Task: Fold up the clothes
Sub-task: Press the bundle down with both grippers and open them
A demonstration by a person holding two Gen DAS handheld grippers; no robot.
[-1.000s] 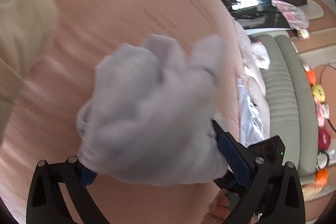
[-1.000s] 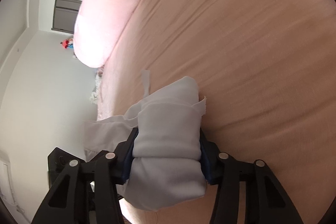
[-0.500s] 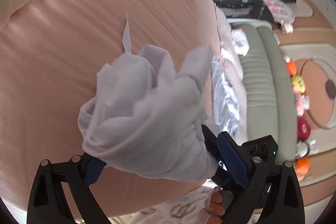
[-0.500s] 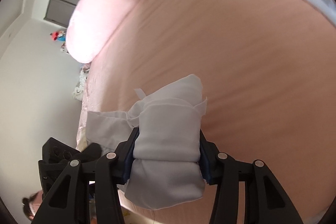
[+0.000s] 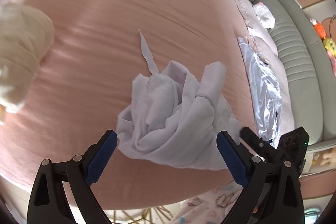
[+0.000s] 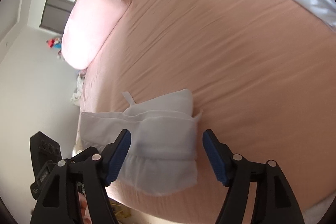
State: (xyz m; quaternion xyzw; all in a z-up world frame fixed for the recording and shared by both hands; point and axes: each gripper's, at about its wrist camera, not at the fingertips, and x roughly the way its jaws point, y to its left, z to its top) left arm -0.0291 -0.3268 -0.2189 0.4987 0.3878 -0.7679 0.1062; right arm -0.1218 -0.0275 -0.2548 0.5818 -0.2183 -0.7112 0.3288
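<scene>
Nearest to us, our left tool [image 5: 167, 152] stands with its blue pads spread, the bunched end of the pale lilac garment [image 5: 174, 119] lying between them with no pad pressing it; our right tool [image 6: 167, 152] is likewise spread, straddling the flatter, layered end of the same garment [image 6: 163, 140] without pinching. The garment rests on the near edge of the bed [image 5: 105, 24], gathered into a thick bundle, a thin ribbon tab [image 5: 147, 51] pointing away from it. We judge it light, soft and limp, inclined to slump and shed its layers, so a hold is best taken across the full stacked thickness at a hemmed edge, not on one loose flap. Whether this bundle is a finished fold set down or a heap waiting to be spread, the pictures do not settle. Farther off lie a cream cloth [image 5: 19, 51] to the left, a shiny silver-white garment [image 5: 264, 89] at the right edge, and a pink pillow [image 6: 92, 20] beyond. No container is in view.
</scene>
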